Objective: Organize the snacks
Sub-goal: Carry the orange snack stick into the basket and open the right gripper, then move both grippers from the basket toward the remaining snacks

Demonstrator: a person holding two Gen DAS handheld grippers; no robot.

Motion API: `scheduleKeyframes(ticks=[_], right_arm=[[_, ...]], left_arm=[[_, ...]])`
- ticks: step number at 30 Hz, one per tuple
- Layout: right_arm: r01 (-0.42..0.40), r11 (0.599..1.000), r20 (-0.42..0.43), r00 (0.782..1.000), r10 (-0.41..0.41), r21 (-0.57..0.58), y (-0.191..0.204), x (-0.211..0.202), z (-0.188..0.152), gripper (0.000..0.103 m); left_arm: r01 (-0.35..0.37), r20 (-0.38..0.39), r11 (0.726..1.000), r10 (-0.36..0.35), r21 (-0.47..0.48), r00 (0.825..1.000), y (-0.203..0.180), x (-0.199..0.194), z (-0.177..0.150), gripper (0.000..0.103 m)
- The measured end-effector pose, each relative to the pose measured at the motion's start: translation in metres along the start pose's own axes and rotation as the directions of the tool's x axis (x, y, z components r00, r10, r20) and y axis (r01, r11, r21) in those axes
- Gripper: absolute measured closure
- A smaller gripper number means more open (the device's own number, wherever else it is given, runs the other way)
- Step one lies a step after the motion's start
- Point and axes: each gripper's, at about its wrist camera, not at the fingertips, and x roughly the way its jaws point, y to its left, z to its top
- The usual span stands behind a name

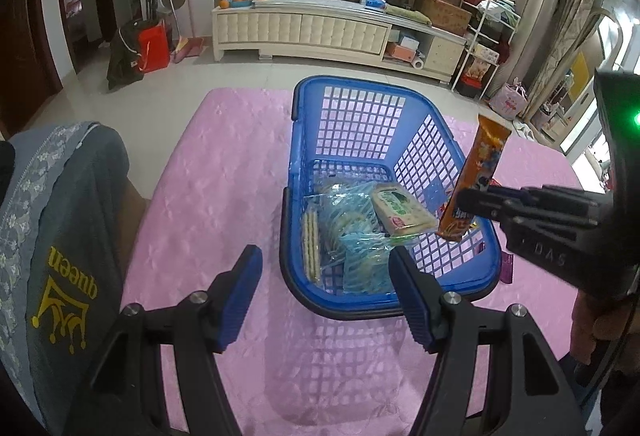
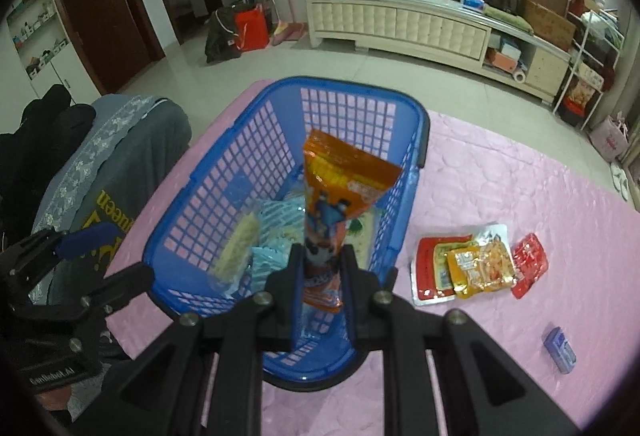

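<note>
Two grippers over a pink-covered desk (image 1: 224,172), with a blue basket (image 1: 408,164) set on it. Right gripper (image 2: 320,264): jaws pinching the lower part of a long orange snack packet (image 2: 340,192), held upright above the basket's near right side, top end pointing toward 12 o'clock in the right wrist view. Seen from the left wrist, same packet (image 1: 476,180) at about 3 o'clock, hanging over the basket's right rim, right gripper (image 1: 476,202) clamped across it. Left gripper (image 1: 324,292): jaws spread wide, nothing between the blue pads, hovering at the basket's near rim toward 6 o'clock. Inside the basket: several clear blue-striped cracker packs (image 1: 352,236) and a green-and-cream wrapped bar (image 1: 400,214) lying on top toward the right. On the desk outside the basket, at 3 o'clock in the right wrist view, a small cluster of red, orange and white snack sachets (image 2: 476,264) lying flat, overlapping. Farther toward 5 o'clock, well apart from them, a small blue pack (image 2: 560,350). Grey garment (image 1: 76,220) with a yellow crown print draped at the desk's left edge, around 9 o'clock.
</note>
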Motion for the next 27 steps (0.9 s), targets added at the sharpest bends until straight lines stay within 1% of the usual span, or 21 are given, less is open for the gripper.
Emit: scheduleKeyframes(ticks=[4,9,10,12,13,14,16,17,19,24,25,27], right_arm=[[0.003,1.0,-0.012,1.0,-0.003,-0.017,0.005,0.002,-0.004,0.082],[0.004,1.0,-0.047,0.999,-0.005,-0.018,0.004,0.005,-0.01,0.081],[-0.003,1.0,-0.061,0.998,0.002,-0.014,0.004,0.006,-0.012,0.079],[-0.011,1.0,-0.076,0.997,0.011,-0.006,0.003,0.007,-0.015,0.065],[-0.033,0.999,-0.077,0.997,0.032,-0.007,0.003,0.006,-0.016,0.052],[-0.051,0.999,-0.075,0.996,0.05,-0.014,0.006,0.004,-0.017,0.047],[-0.035,0.999,-0.069,0.997,0.033,-0.041,0.012,-0.001,-0.019,0.042],[-0.01,0.998,-0.06,0.998,0.006,-0.064,0.016,-0.005,-0.02,0.036],[0.023,0.996,-0.033,0.999,-0.026,-0.085,0.019,-0.012,-0.022,0.03],[0.017,0.999,-0.021,1.0,-0.018,-0.044,0.009,-0.022,-0.023,0.028],[0.019,0.999,-0.02,1.0,-0.019,-0.035,0.006,-0.023,-0.023,0.028],[0.02,1.0,-0.014,1.0,-0.02,-0.012,0.0,-0.028,-0.023,0.028]], left_arm=[[0.011,-0.007,1.0,-0.011,-0.014,1.0,0.001,0.001,-0.002,0.04],[-0.014,0.002,1.0,0.014,0.009,1.0,-0.003,-0.004,-0.003,0.04],[-0.012,0.005,1.0,0.012,0.008,1.0,-0.003,-0.005,-0.003,0.04],[-0.008,0.006,1.0,0.008,0.003,1.0,-0.004,-0.007,-0.003,0.04],[-0.007,0.008,1.0,0.007,0.002,1.0,-0.005,-0.008,-0.003,0.04],[-0.008,0.008,1.0,0.008,0.003,1.0,-0.006,-0.008,-0.004,0.04],[-0.009,0.012,1.0,0.009,0.011,1.0,-0.008,-0.011,-0.005,0.04],[-0.011,0.014,1.0,0.011,0.016,1.0,-0.01,-0.013,-0.005,0.04],[-0.016,0.018,1.0,0.016,0.026,1.0,-0.011,-0.015,-0.006,0.04],[-0.018,0.026,0.999,0.017,0.034,1.0,-0.017,-0.023,-0.008,0.038],[-0.017,0.026,0.999,0.016,0.034,1.0,-0.018,-0.023,-0.008,0.033],[-0.009,0.037,0.999,0.007,0.041,0.999,-0.022,-0.027,-0.008,0.03]])
